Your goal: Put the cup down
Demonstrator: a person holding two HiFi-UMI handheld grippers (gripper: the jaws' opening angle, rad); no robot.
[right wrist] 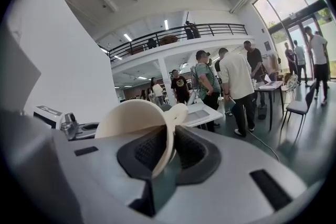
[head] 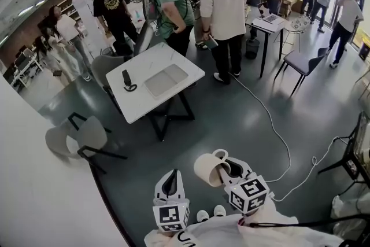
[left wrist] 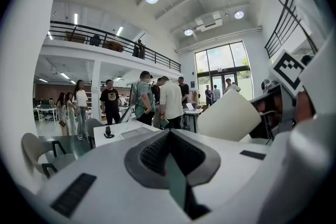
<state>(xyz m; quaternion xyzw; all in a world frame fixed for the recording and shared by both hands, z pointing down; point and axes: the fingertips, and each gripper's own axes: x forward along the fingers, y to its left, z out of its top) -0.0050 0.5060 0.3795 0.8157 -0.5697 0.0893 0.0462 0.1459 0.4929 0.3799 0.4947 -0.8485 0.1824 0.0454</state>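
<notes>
1. Cup [right wrist: 131, 120] hangs in the air, tipped on its side, its wall pinched between the jaws of the right gripper [right wrist: 169, 150].
2. Jaws of the left gripper [left wrist: 170, 157] are pressed together, with nothing between them.
3. Carrying seems to be the step in hand; the cup is not yet set down, and the white table [head: 144, 104] stands well apart.
4. Next move probably calls for reaching the table, turning the cup upright, lowering it gently, then releasing.

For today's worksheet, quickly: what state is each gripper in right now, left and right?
Left gripper: closed, nothing between its jaws.
Right gripper: closed on the rim of the cream cup.
</notes>
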